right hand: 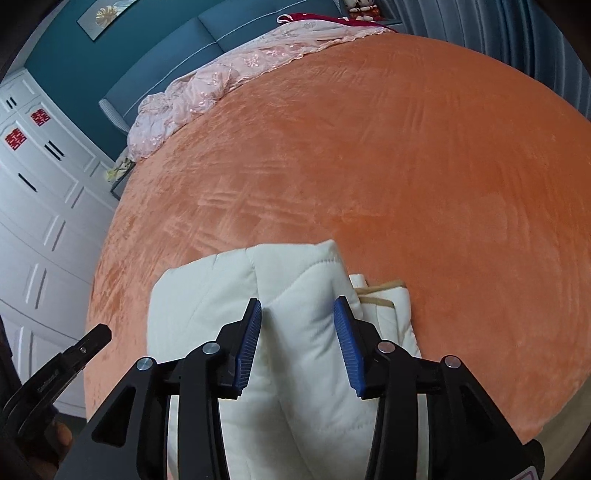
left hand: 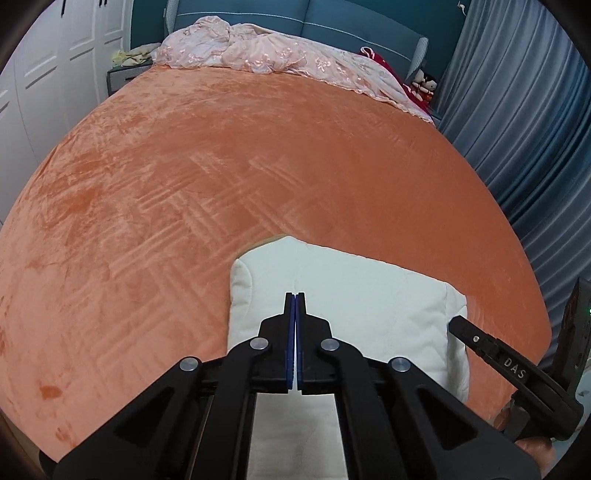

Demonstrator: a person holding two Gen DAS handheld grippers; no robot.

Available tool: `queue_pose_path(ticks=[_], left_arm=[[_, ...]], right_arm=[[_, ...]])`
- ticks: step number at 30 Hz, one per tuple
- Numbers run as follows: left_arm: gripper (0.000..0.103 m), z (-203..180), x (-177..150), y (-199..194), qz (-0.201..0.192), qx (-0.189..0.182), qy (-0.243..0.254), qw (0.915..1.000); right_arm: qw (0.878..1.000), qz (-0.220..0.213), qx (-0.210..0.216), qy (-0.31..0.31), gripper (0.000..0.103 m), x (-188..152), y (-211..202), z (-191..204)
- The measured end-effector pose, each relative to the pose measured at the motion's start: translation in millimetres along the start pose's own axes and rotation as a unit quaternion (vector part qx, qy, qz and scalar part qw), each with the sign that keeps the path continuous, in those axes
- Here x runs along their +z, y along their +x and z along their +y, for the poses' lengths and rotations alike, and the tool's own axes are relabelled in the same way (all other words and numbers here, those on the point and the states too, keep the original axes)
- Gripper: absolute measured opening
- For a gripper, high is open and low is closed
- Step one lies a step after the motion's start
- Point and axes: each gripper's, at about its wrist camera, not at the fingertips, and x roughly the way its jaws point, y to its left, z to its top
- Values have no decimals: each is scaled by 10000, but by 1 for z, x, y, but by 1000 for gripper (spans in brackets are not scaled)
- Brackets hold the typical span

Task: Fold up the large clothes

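Home bedroom: bed (left hand: 221, 166), wardrobe (right hand: 44, 206)

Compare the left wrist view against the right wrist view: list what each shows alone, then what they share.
Only the left wrist view: the left gripper with pads pressed together, empty, above the folded white quilted garment; stuffed toys by the blue curtain.

Only the right wrist view: the right gripper open astride a raised fold; a framed picture; red emblems on the wardrobe.

Both: the garment, the orange blanket, the pink bedding.
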Motion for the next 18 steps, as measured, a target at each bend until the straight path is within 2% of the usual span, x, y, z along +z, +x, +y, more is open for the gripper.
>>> queue_pose_path(ticks=[1,2,5,10,15,18], left_arm=[[0,-2,0,8,72,11,7,10000],[0,-6,0,15,133,2,33,9999],[0,-20,-5,36,309,-99,118,9994],[0,-36,-16,69,532,-196,156,9983],[0,-51,-27,92,540,-122,293,9980],[0,-50,-30,106,555,-114,294,9980]], right_arm=[[10000,24,-26,-6,14,2,6,1],[10000,72,-11,4,4,4,12,1],[9998,-186,101,69,3,3,7,-7],[9988,-460,-173,19,2,-5,7,-23],[9990,-232,-367,126,2,-13,33,-48],[9983,-163,-558,-78,2,-20,48,-48]])
